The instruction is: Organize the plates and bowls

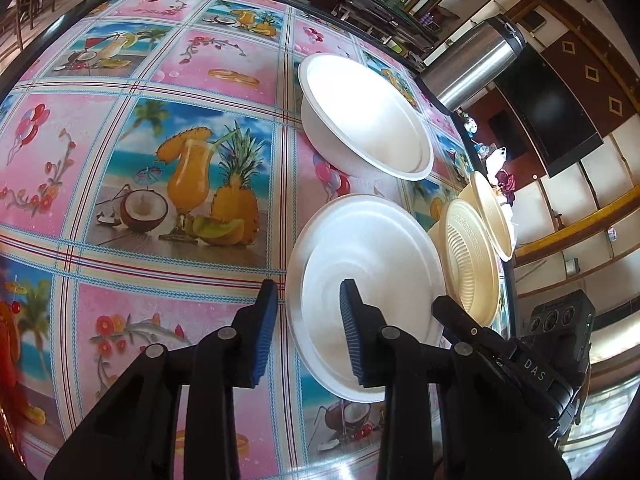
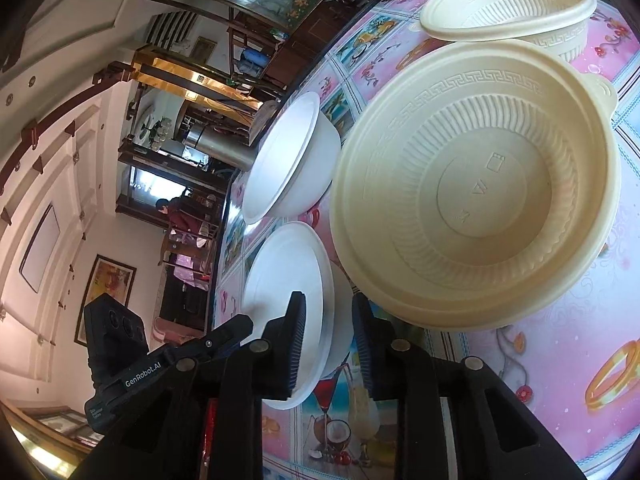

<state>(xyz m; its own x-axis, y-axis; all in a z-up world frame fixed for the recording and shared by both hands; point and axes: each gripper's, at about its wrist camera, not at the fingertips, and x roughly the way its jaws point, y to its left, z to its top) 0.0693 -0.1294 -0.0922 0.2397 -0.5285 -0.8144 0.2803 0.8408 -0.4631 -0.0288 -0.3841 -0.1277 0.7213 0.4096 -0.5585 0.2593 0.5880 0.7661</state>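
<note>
Your left gripper (image 1: 310, 334) straddles the near rim of the white plate (image 1: 372, 256), jaws narrowed around it, though you cannot tell whether the pads press. Your right gripper (image 2: 328, 344) straddles the same plate's opposite edge, jaws narrow, contact equally unclear. The plate lies on the patterned worktop (image 1: 160, 160), with the white bowl (image 1: 360, 116) behind it and two cream bowls (image 2: 480, 184) just beside it.
</note>
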